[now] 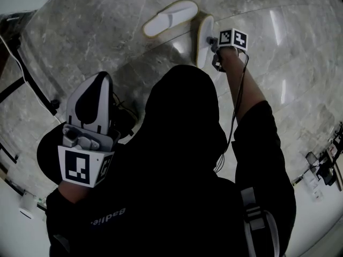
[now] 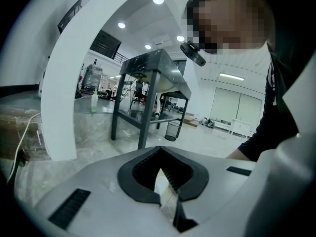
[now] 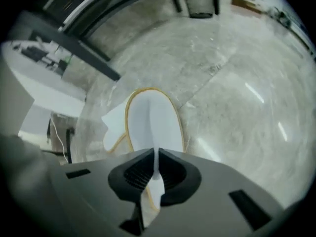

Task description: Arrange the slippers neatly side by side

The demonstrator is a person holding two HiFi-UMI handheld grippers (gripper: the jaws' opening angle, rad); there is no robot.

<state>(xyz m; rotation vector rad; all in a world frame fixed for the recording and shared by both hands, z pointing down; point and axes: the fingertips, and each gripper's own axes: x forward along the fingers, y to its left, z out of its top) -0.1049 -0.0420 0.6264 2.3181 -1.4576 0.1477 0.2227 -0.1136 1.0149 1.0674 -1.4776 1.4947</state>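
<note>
Closest in, the left gripper (image 1: 97, 90) is held up against the person (image 1: 182, 159), well away from the flat slipper (image 1: 170, 17). Its jaws are drawn together with nothing between them, and it points out across the room towards a metal table (image 2: 158, 68) and a bin (image 2: 172, 131).

From above, the person's dark hood and shoulders block much of the marble floor (image 1: 96, 31) on the near side of the flat slipper.

Just beside that slipper's toe end, the second slipper (image 1: 203, 33) stands tipped on its edge. The right gripper (image 3: 156, 168) points steeply down and pinches a thin white part of it between closed jaws. Whether the two slippers touch I cannot tell. A cable (image 1: 234, 111) trails from that gripper back along the outstretched arm.
</note>
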